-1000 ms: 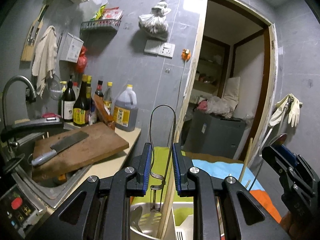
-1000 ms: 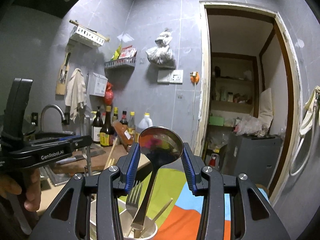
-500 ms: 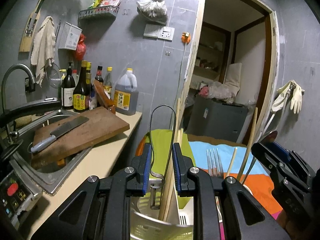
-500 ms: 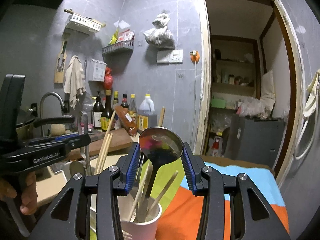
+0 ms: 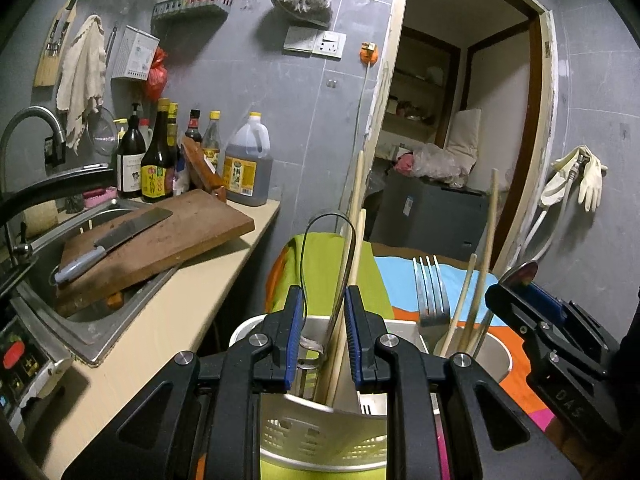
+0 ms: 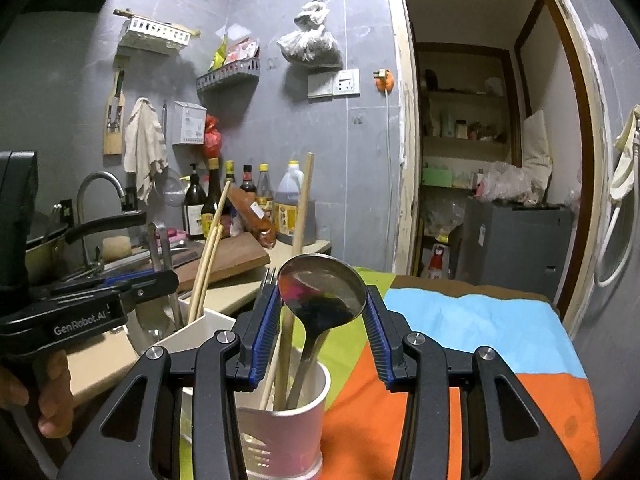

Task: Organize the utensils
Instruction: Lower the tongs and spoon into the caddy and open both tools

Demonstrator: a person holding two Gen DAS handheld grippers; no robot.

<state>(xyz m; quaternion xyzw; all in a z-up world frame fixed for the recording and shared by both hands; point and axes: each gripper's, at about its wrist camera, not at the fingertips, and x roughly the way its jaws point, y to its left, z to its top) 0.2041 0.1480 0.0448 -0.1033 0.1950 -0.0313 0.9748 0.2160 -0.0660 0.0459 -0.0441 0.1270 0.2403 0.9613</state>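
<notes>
My left gripper is shut on the wire loop handle of a metal utensil that stands in a white slotted utensil holder with wooden chopsticks. My right gripper is shut on the bowl of a steel ladle, whose handle goes down into a pink-and-white cup with a fork and more chopsticks. The right gripper also shows at the right edge of the left wrist view.
A sink with a wooden cutting board and a cleaver lies to the left, with bottles behind. The holders stand on a green, blue and orange cloth. An open doorway is beyond.
Both grippers have moved down with their utensils; the wire-handled utensil has sunk into the white holder and the ladle handle into the cup. The holders now fill more of both views.
</notes>
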